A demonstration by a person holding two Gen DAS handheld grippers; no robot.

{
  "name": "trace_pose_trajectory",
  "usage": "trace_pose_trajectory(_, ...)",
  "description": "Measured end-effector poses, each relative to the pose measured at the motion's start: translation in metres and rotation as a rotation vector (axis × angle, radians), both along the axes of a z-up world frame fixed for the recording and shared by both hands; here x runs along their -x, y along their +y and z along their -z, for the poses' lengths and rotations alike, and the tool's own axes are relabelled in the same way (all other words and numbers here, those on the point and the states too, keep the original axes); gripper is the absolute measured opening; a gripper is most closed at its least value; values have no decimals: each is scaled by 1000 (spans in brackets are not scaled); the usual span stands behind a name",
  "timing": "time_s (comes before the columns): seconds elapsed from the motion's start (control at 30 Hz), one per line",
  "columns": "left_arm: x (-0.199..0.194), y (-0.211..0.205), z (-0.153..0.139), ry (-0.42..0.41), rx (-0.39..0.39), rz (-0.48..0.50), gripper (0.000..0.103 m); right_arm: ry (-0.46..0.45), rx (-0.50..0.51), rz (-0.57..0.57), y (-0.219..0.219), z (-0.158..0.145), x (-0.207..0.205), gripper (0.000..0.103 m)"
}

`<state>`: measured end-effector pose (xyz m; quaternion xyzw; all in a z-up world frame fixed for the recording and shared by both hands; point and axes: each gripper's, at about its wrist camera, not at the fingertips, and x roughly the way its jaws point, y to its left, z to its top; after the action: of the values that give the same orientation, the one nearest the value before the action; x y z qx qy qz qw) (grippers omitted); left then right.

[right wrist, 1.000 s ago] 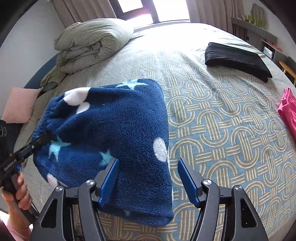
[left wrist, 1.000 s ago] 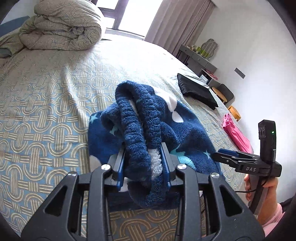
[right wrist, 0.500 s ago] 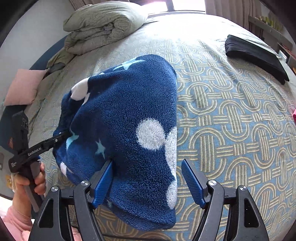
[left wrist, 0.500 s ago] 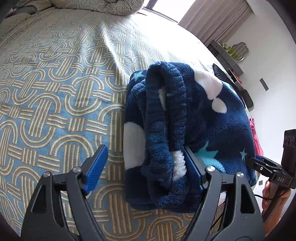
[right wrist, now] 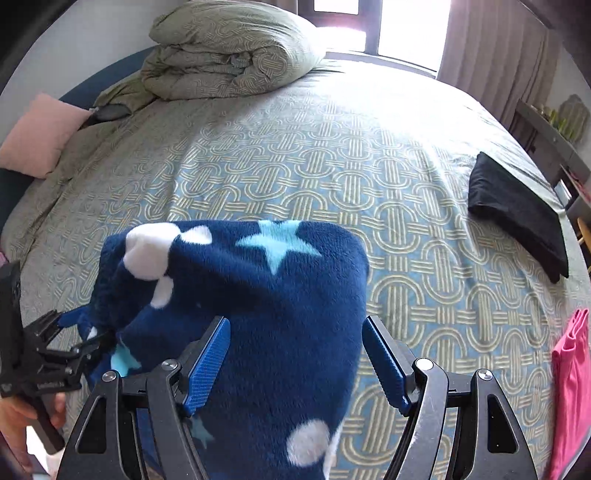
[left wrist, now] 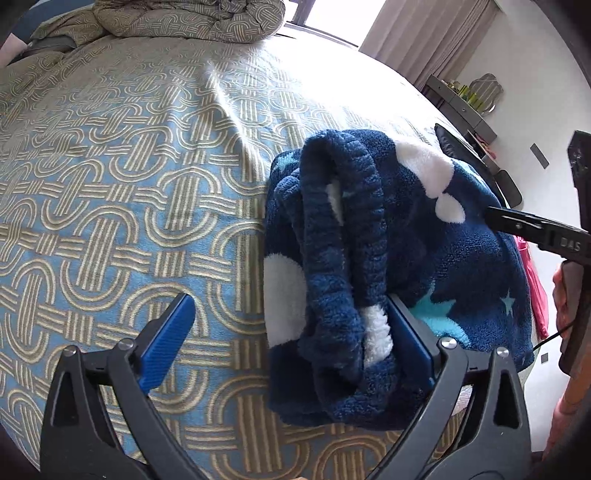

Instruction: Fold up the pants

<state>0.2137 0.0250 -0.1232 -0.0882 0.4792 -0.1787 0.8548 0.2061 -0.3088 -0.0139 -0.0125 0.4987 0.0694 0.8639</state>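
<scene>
left tongs (left wrist: 288, 339) released, spread wide | pants (left wrist: 369, 266) on bed (left wrist: 110, 184) | right tongs (right wrist: 295, 362) stay apart

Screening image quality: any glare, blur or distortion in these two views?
Left wrist view: window light blows out the bedspread at top; fisheye bends it into a dome; pants sharp. Right wrist view: window overexposed, glare on the bedspread below; black corners; pants and black folded cloth sharp.

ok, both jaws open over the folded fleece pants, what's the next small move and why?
Probably back the left gripper off. Its jaws stand wide, one blue pad touching the waistband of the pants, which lie bundled on the bedspread. The right gripper is open over them too, so nothing is gripped.
</scene>
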Motion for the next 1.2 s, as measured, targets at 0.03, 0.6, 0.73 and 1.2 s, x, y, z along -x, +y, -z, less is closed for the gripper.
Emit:
trace_pose_trajectory(0.03,-2,2,1,14,19,-1,99,31,-3,2,2,8,-10,75)
trace_pose_trajectory(0.6,-25,-16,-15,56,33,78,99,204,-367,168,-68,49,9,95)
trace_pose_trajectory(0.73,-23,-27,-7,89,19,101,99,202,-390,154,-75,46,24,95)
trace_pose_trajectory(1.2,-29,-41,6,120,38,110,100,175,-278,66,-57,45,43,95)
